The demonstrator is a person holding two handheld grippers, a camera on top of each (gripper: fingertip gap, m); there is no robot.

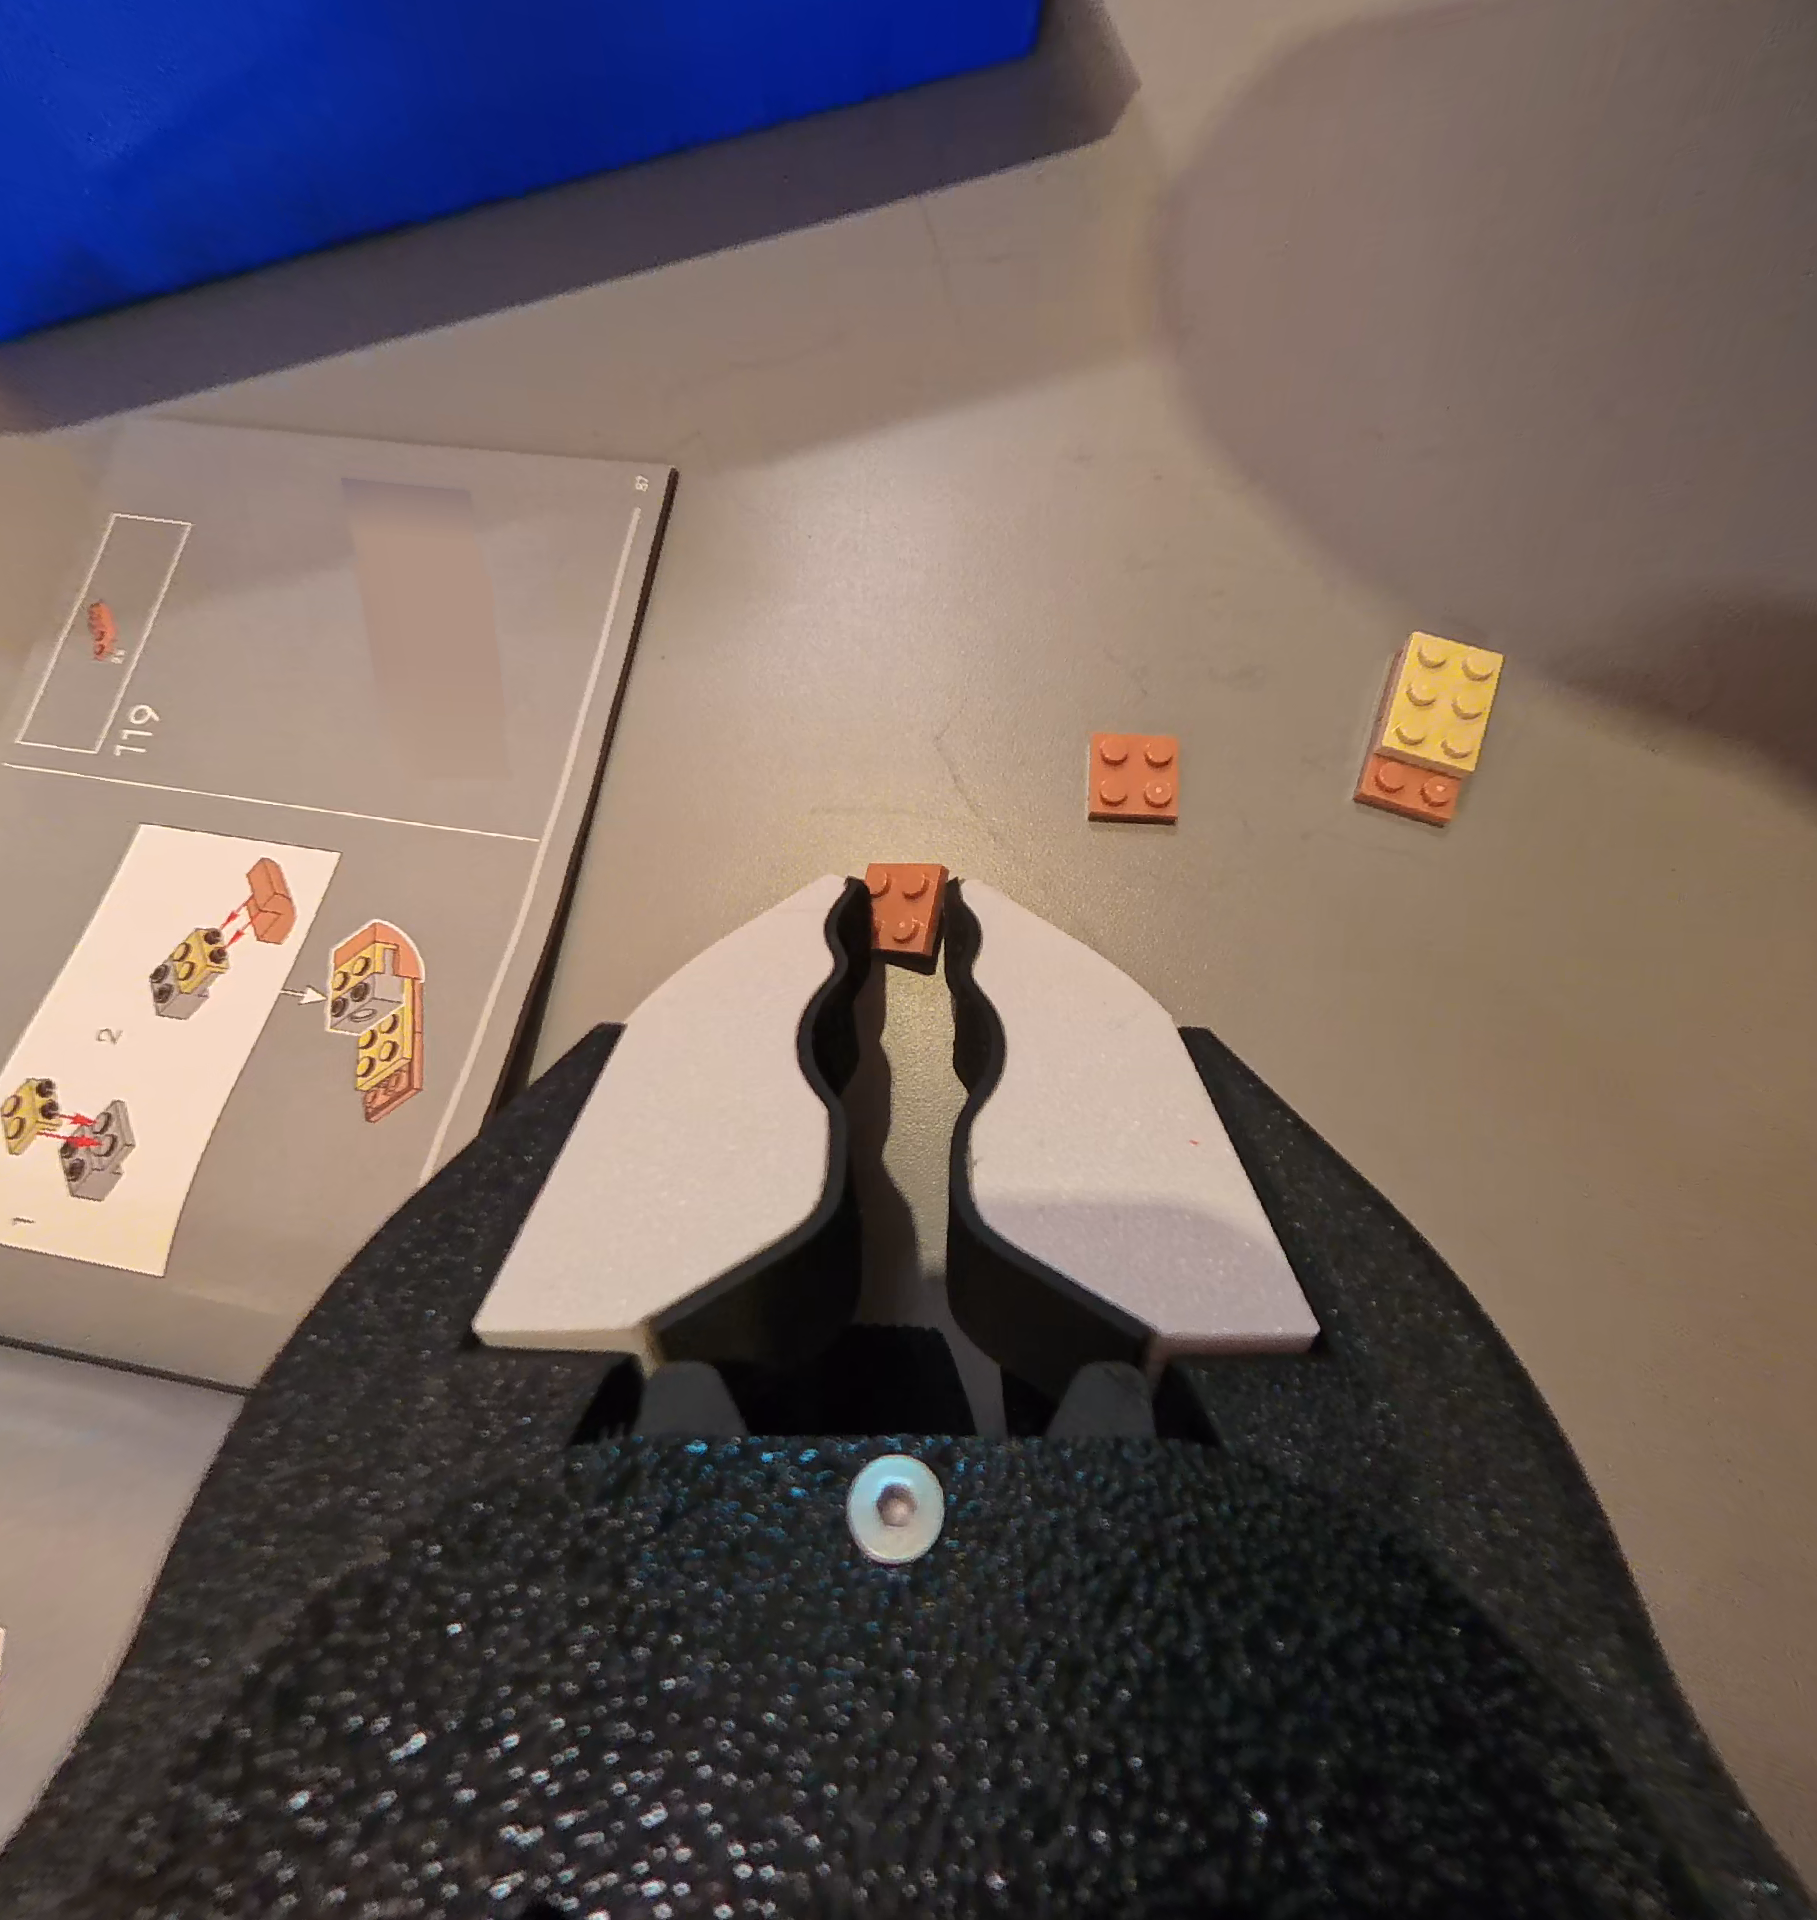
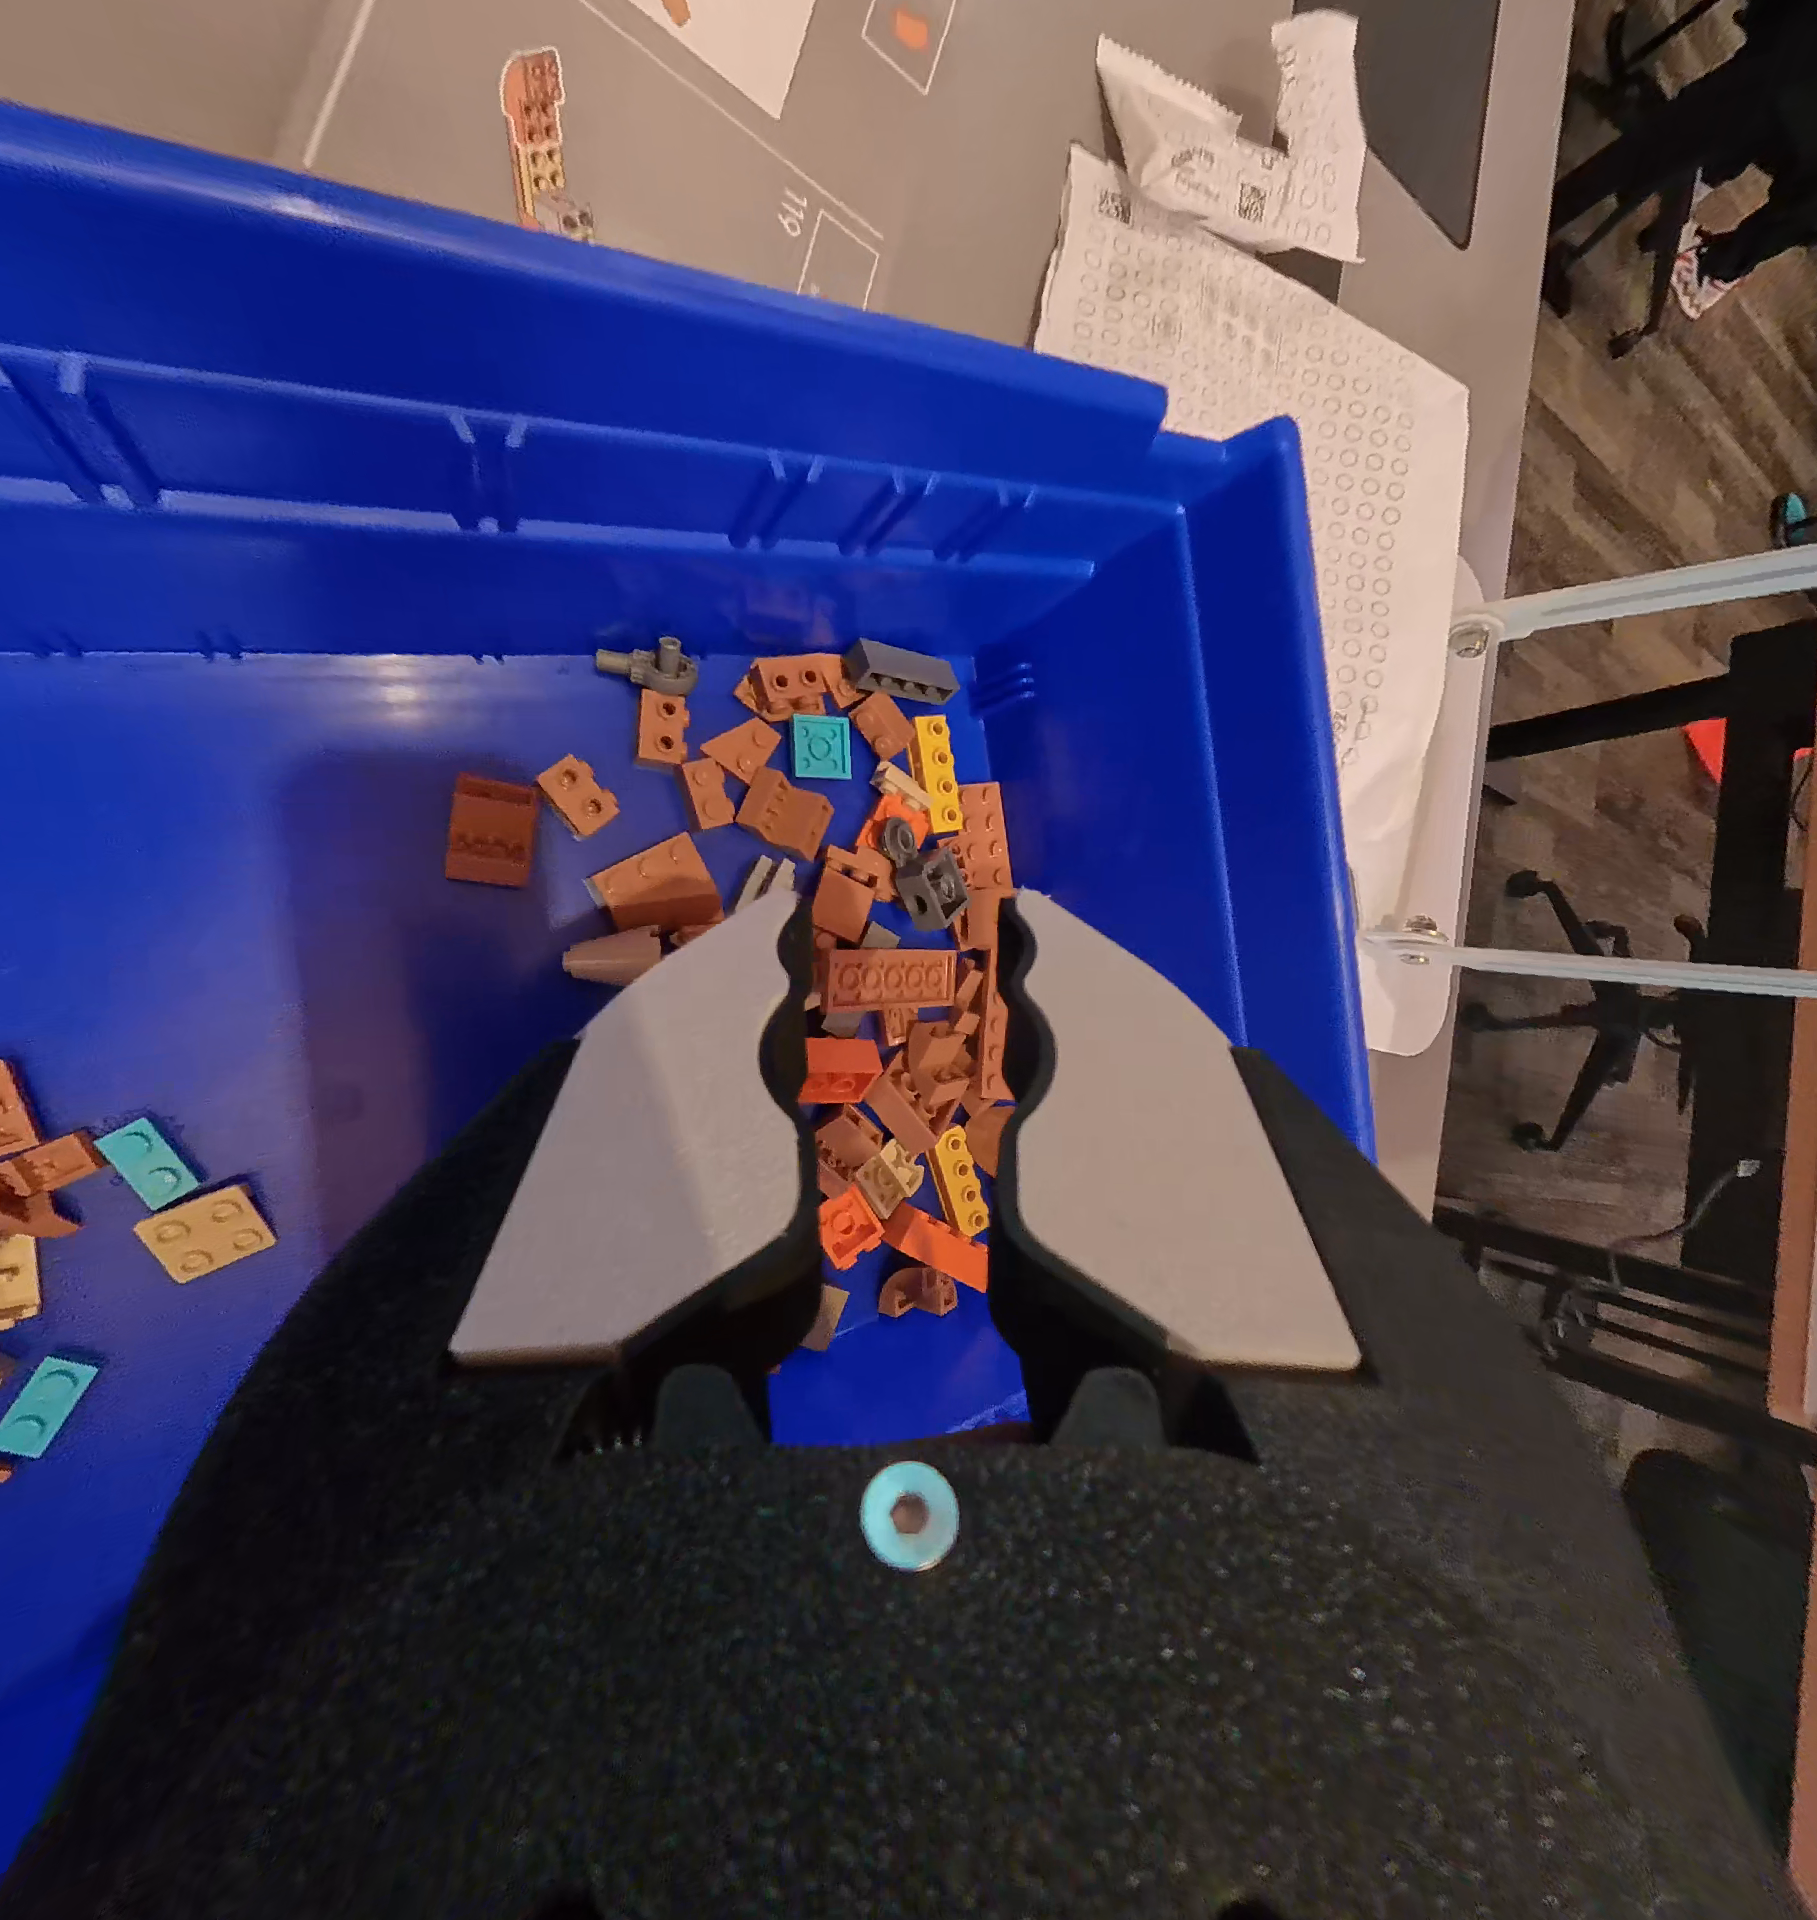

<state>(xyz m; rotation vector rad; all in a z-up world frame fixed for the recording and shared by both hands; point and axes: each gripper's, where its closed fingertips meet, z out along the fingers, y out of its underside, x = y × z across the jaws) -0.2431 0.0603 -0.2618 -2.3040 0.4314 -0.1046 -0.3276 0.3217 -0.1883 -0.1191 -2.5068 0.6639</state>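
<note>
A booklet (image 1: 291,831) lies left of two plates (image 1: 1133,777), a bin (image 1: 364,135) behind it.

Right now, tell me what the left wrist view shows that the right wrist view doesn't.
Left view only: the left tool shut on a small brown plate, a loose brown plate and a yellow-on-brown stack on the grey table.

Right view only: the right tool, open above a pile of loose bricks, white perforated bags, the floor beyond.

Both: the blue bin and the instruction booklet.
</note>
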